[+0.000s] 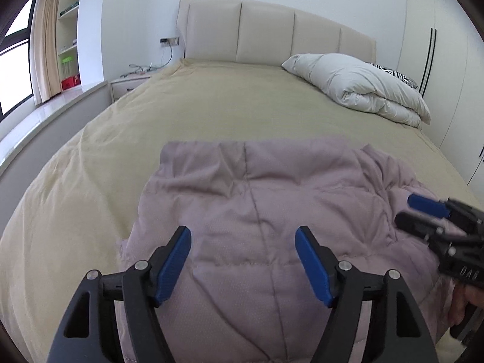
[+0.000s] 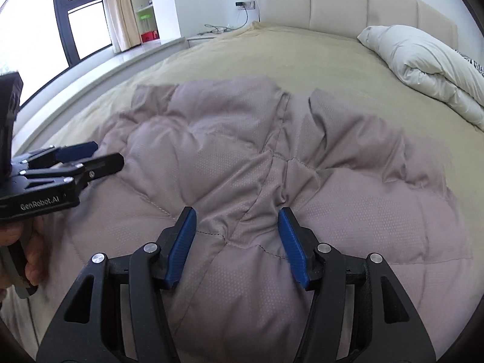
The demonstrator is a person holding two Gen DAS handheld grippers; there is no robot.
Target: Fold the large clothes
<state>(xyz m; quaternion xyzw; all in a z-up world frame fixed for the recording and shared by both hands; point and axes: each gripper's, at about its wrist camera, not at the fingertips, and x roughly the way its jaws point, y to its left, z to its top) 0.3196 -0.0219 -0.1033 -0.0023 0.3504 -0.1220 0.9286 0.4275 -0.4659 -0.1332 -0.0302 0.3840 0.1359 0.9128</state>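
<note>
A mauve quilted padded garment (image 1: 257,193) lies spread and rumpled on the near part of the bed, seen also in the right wrist view (image 2: 242,151). My left gripper (image 1: 243,231) hovers over its near left portion, jaws wide apart with only cloth below them and nothing pinched. My right gripper (image 2: 236,211) hangs above the garment's middle seam, jaws apart and empty. Each gripper shows in the other's view: the right gripper (image 1: 405,210) at the right edge, the left gripper (image 2: 109,152) at the left edge, both held by a person's hand (image 2: 30,260).
The bed (image 1: 211,106) has a beige cover and a cream padded headboard (image 1: 266,33). A folded white duvet (image 1: 363,87) lies at the far right corner. A nightstand (image 1: 127,86) with cables and a window ledge (image 1: 45,115) run along the left; wardrobe doors (image 1: 438,60) stand right.
</note>
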